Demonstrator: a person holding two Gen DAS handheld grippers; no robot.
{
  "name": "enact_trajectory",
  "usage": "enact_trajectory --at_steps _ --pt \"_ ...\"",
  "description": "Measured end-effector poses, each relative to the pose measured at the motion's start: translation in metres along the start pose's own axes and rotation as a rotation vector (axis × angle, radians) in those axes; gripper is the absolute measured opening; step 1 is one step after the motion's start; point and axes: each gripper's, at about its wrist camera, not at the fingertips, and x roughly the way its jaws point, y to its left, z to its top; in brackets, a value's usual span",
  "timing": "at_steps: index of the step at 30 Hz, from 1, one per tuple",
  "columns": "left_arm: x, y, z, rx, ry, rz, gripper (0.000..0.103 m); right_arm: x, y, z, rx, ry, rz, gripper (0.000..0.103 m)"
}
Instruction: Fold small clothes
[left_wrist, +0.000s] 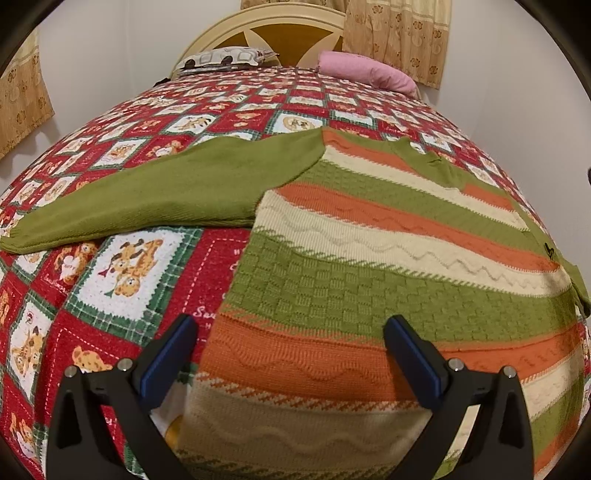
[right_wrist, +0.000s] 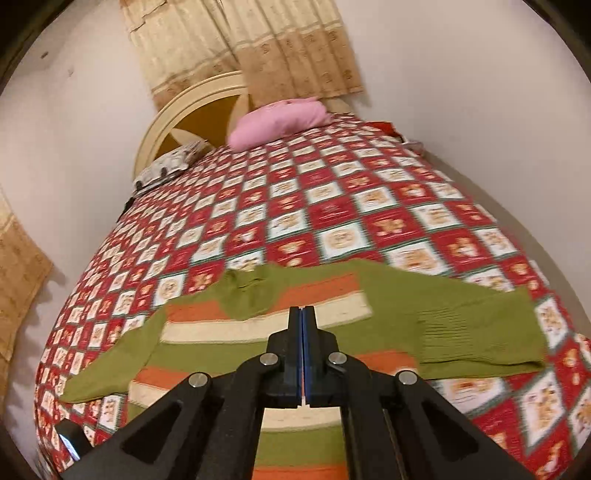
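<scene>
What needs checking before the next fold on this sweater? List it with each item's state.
1. Striped sweater lies flat on the bedspread: ok.
2. Both green sleeves spread out to the sides, one, the other: ok.
3. Left tool open, poised over the sweater's hem, nothing between its pads: ok.
4. Right tool shut and empty, above the sweater; must open before it grasps: not ok.
5. Pink pillow and patterned pillow well away from the sweater: ok.
6. Underside of the sweater free of bunching: cannot tell.
</scene>
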Motion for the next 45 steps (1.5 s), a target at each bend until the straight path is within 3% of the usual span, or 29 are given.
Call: enact_trajectory --at_steps 2,3,5,6,7,9,11,12,13,20,23,26,29,30,31,33,34,36,40,45 --pt "0.000 0.000 0.000 -0.002 0.000 -0.003 0.103 0.005 -0.008 0.002 -0.013 0.023 0.006 0.000" --pt "0.000 0.000 0.000 -0.003 0.001 -0.005 0.103 0.008 -0.015 0.004 -0.017 0.036 -0.012 0.006" --pt "0.000 0.000 0.000 -0.003 0.001 -0.007 0.103 0.008 -0.042 -0.001 -0.017 0.060 -0.061 0.040" --pt "0.000 0.000 0.000 -0.002 0.002 -0.008 0.103 0.009 -0.057 -0.004 -0.013 0.065 -0.092 0.069" --pt "0.001 0.000 0.000 -0.002 0.002 -0.008 0.103 0.011 -0.074 -0.007 -0.011 0.069 -0.133 0.076" --pt "0.001 -0.001 0.001 -0.002 0.002 -0.007 0.103 0.021 -0.102 -0.013 -0.014 0.104 -0.199 0.075" --pt "0.001 -0.001 0.001 -0.001 0.003 -0.005 0.103 0.033 -0.122 -0.023 -0.031 0.151 -0.236 0.056" --pt "0.001 0.000 0.000 0.000 0.003 -0.005 0.103 0.041 -0.129 -0.027 -0.032 0.184 -0.250 0.035" --pt "0.001 0.000 0.000 0.003 0.004 -0.002 0.103 0.051 -0.135 -0.033 -0.025 0.217 -0.242 0.032" --pt "0.003 -0.001 0.000 0.008 0.006 0.006 0.103 0.083 -0.138 -0.040 -0.026 0.236 -0.249 0.033" --pt "0.003 -0.001 0.000 0.012 0.007 0.009 0.103 0.092 -0.135 -0.038 -0.069 0.242 -0.257 0.039" --pt "0.004 -0.001 0.000 0.012 0.007 0.009 0.103 0.101 -0.131 -0.037 -0.118 0.264 -0.249 0.057" --pt "0.004 -0.001 0.000 0.012 0.007 0.009 0.103 0.105 -0.125 -0.039 -0.173 0.280 -0.277 0.058" --pt "0.004 -0.001 0.000 0.012 0.008 0.009 0.103 0.104 -0.127 -0.039 -0.164 0.280 -0.285 0.050" --pt "0.004 -0.001 0.000 0.012 0.008 0.009 0.103 0.103 -0.130 -0.038 -0.155 0.282 -0.305 0.032" --pt "0.004 -0.001 0.000 0.012 0.008 0.009 0.103 0.099 -0.142 -0.033 -0.094 0.285 -0.259 0.027" --pt "0.004 -0.001 0.000 0.011 0.008 0.008 0.103 0.096 -0.150 -0.031 -0.058 0.288 -0.246 0.014" --pt "0.003 -0.001 0.000 0.011 0.007 0.008 0.103 0.091 -0.160 -0.027 0.014 0.291 -0.205 0.005" --pt "0.003 -0.001 0.000 0.010 0.007 0.007 0.103 0.071 -0.167 -0.022 0.134 0.242 -0.139 0.004" --pt "0.003 -0.001 0.000 0.010 0.007 0.007 0.103 0.042 -0.133 -0.006 0.162 0.169 -0.025 0.004"
